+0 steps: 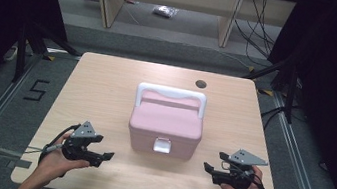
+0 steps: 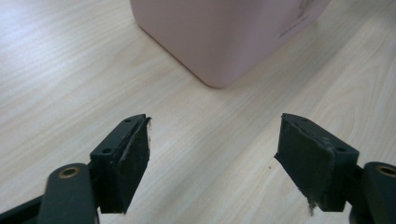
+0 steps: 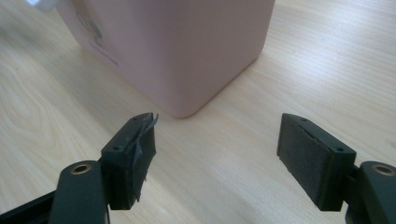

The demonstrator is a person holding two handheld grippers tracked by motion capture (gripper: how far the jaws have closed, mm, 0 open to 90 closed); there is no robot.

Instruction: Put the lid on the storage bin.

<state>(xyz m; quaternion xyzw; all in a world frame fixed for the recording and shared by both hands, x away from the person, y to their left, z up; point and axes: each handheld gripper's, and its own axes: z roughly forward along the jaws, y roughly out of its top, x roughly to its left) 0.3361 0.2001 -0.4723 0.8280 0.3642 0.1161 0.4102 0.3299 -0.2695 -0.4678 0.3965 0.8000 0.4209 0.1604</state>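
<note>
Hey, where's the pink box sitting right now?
In the high view the pink box stands mid-table, latch facing the person, between the left gripper and right gripper, touching neither.

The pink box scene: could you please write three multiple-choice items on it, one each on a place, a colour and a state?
1. Where does the pink box stand on the table?
A. near the middle
B. at the far left corner
C. on the near right edge

2. What colour is the box's handle?
A. black
B. white
C. green

3. How do the jaws of the left hand-held gripper stand?
A. shut on the box
B. shut on nothing
C. open, with bare table between them

Answers: 1 A, the high view shows table on every side of it. 2 B, the handle lies white along the lid's far edge. 3 C, the left gripper view shows wood grain between the pads.
</note>
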